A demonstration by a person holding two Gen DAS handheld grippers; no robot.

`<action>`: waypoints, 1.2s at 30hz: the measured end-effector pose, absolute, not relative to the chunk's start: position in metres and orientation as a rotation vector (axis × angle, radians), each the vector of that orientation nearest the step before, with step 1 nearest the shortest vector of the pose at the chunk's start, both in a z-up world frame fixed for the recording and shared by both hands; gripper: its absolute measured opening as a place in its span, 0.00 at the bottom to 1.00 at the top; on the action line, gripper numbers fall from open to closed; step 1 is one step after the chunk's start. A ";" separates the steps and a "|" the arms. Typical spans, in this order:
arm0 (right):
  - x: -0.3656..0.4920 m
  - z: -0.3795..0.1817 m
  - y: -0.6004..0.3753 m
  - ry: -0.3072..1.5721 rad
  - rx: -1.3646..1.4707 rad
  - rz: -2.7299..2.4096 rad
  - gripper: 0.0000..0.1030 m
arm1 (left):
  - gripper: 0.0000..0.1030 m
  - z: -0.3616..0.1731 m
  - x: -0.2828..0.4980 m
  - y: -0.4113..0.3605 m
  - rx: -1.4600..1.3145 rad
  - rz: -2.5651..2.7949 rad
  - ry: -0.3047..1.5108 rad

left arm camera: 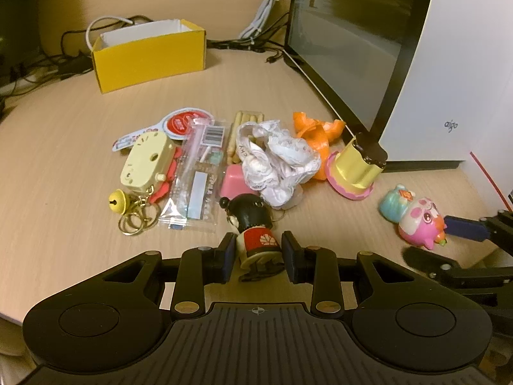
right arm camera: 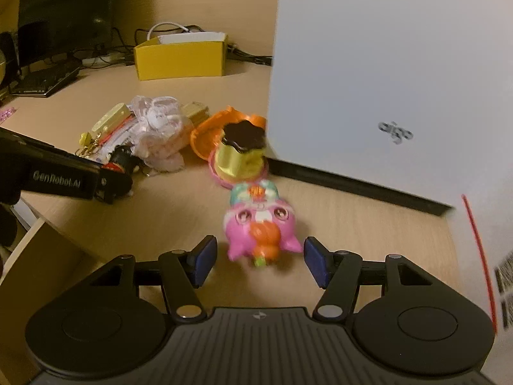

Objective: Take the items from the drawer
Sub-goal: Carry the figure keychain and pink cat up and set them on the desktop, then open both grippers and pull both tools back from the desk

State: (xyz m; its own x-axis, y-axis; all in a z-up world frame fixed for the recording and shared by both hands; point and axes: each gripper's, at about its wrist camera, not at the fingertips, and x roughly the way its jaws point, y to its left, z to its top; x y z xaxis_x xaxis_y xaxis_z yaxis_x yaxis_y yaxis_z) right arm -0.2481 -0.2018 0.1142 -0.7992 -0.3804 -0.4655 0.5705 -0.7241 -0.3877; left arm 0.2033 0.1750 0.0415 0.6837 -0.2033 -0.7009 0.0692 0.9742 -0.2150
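A small doll (left arm camera: 253, 224) with black hair and a red body lies between the fingers of my left gripper (left arm camera: 258, 253), whose pads press its sides just above the wooden tabletop (left arm camera: 80, 147). My right gripper (right arm camera: 260, 258) is open around a pink and teal squishy animal toy (right arm camera: 259, 221) that rests on the table, with small gaps on both sides. In the left wrist view that toy (left arm camera: 416, 221) sits at the right with a blue fingertip (left arm camera: 465, 227) beside it. In the right wrist view the left gripper (right arm camera: 109, 176) holds the doll (right arm camera: 123, 158) at the left.
A pile lies mid-table: a cream box keychain (left arm camera: 146, 163), a plastic packet (left arm camera: 192, 186), white lace (left arm camera: 279, 157), an orange piece (left arm camera: 317, 131) and a gold pudding toy (left arm camera: 359, 166). A yellow box (left arm camera: 150, 57) and cables (left arm camera: 263, 9) stand behind; a white computer case (left arm camera: 455, 80) walls off the right.
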 end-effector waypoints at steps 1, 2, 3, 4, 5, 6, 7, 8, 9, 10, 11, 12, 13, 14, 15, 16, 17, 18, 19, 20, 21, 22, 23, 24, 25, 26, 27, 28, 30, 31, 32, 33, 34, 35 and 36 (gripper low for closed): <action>-0.247 0.115 -0.200 0.714 0.484 -2.475 0.58 | 0.34 0.041 0.203 0.175 -0.178 -0.157 0.804; -0.247 0.117 -0.199 0.708 0.483 -2.480 0.58 | 0.34 0.041 0.204 0.176 -0.178 -0.162 0.803; -0.247 0.117 -0.199 0.707 0.484 -2.480 0.57 | 0.34 0.041 0.204 0.176 -0.178 -0.164 0.803; -0.248 0.118 -0.199 0.708 0.487 -2.480 0.55 | 0.34 0.041 0.204 0.176 -0.177 -0.166 0.803; -0.248 0.119 -0.199 0.714 0.484 -2.482 0.51 | 0.34 0.041 0.204 0.176 -0.176 -0.169 0.803; -0.248 0.118 -0.200 0.729 0.480 -2.485 0.48 | 0.34 0.041 0.204 0.177 -0.176 -0.172 0.803; -0.250 0.118 -0.201 0.754 0.473 -2.493 0.44 | 0.34 0.041 0.204 0.177 -0.177 -0.176 0.803; -0.252 0.118 -0.203 0.786 0.465 -2.507 0.43 | 0.34 0.041 0.205 0.178 -0.180 -0.180 0.803; -0.255 0.119 -0.205 0.808 0.456 -2.524 0.43 | 0.34 0.041 0.204 0.179 -0.183 -0.183 0.803; -0.258 0.121 -0.206 0.814 0.454 -2.538 0.43 | 0.34 0.040 0.205 0.179 -0.185 -0.185 0.802; -0.262 0.123 -0.206 0.810 0.453 -2.548 0.43 | 0.34 0.040 0.205 0.180 -0.186 -0.186 0.801; -0.265 0.125 -0.207 0.804 0.455 -2.555 0.43 | 0.34 0.040 0.205 0.180 -0.186 -0.187 0.800; -0.269 0.127 -0.208 0.799 0.456 -2.563 0.43 | 0.35 0.040 0.206 0.180 -0.185 -0.186 0.800; -0.273 0.129 -0.210 0.797 0.458 -2.568 0.43 | 0.35 0.040 0.207 0.180 -0.181 -0.188 0.801; -0.276 0.129 -0.211 0.794 0.470 -2.561 0.43 | 0.35 0.040 0.208 0.180 -0.177 -0.186 0.802; -0.279 0.130 -0.213 0.781 0.483 -2.541 0.43 | 0.35 0.041 0.209 0.180 -0.172 -0.184 0.802; -0.281 0.129 -0.215 0.777 0.485 -2.531 0.43 | 0.35 0.041 0.210 0.179 -0.166 -0.183 0.799; -0.281 0.126 -0.219 0.785 0.477 -2.528 0.43 | 0.35 0.040 0.211 0.178 -0.161 -0.184 0.795; -0.280 0.124 -0.221 0.794 0.455 -2.529 0.43 | 0.35 0.040 0.212 0.178 -0.157 -0.187 0.788; -0.278 0.122 -0.225 0.810 0.439 -2.528 0.43 | 0.35 0.039 0.212 0.178 -0.156 -0.193 0.781; -0.276 0.120 -0.227 0.826 0.425 -2.531 0.43 | 0.35 0.039 0.212 0.178 -0.157 -0.199 0.778; -0.273 0.118 -0.228 0.840 0.412 -2.534 0.43 | 0.35 0.039 0.212 0.179 -0.161 -0.200 0.778; -0.270 0.116 -0.228 0.844 0.405 -2.531 0.45 | 0.35 0.040 0.211 0.180 -0.162 -0.203 0.778; -0.268 0.116 -0.225 0.832 0.411 -2.525 0.47 | 0.35 0.042 0.208 0.182 -0.159 -0.205 0.776; -0.266 0.117 -0.222 0.806 0.423 -2.520 0.52 | 0.35 0.044 0.205 0.183 -0.154 -0.201 0.775; -0.265 0.117 -0.218 0.769 0.443 -2.516 0.57 | 0.35 0.047 0.201 0.186 -0.146 -0.201 0.775; -0.264 0.118 -0.215 0.737 0.460 -2.514 0.58 | 0.35 0.049 0.196 0.189 -0.139 -0.201 0.774; -0.264 0.119 -0.212 0.701 0.470 -2.514 0.59 | 0.35 0.051 0.192 0.192 -0.132 -0.203 0.773; -0.259 0.120 -0.206 0.638 0.472 -2.508 0.59 | 0.35 0.056 0.184 0.202 -0.109 -0.210 0.762; -0.255 0.122 -0.202 0.616 0.462 -2.506 0.59 | 0.35 0.058 0.179 0.209 -0.105 -0.204 0.747; -0.248 0.123 -0.198 0.601 0.445 -2.505 0.61 | 0.35 0.060 0.174 0.216 -0.109 -0.202 0.733; -0.243 0.124 -0.197 0.599 0.431 -2.504 0.63 | 0.35 0.062 0.169 0.225 -0.123 -0.198 0.718; -0.236 0.125 -0.195 0.600 0.409 -2.509 0.65 | 0.35 0.064 0.164 0.235 -0.140 -0.182 0.705; -0.228 0.126 -0.192 0.601 0.390 -2.517 0.67 | 0.35 0.066 0.158 0.246 -0.155 -0.162 0.689; -0.221 0.127 -0.190 0.599 0.380 -2.524 0.68 | 0.35 0.068 0.150 0.257 -0.172 -0.132 0.675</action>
State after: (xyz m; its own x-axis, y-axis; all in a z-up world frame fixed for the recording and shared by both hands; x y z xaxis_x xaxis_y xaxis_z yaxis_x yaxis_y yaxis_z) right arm -0.2214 -0.1897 0.1273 -0.8286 -0.4165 -0.3741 0.5402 -0.7702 -0.3391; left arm 0.1503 0.2574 0.0678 0.7729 -0.1771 -0.6093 0.0654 0.9774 -0.2011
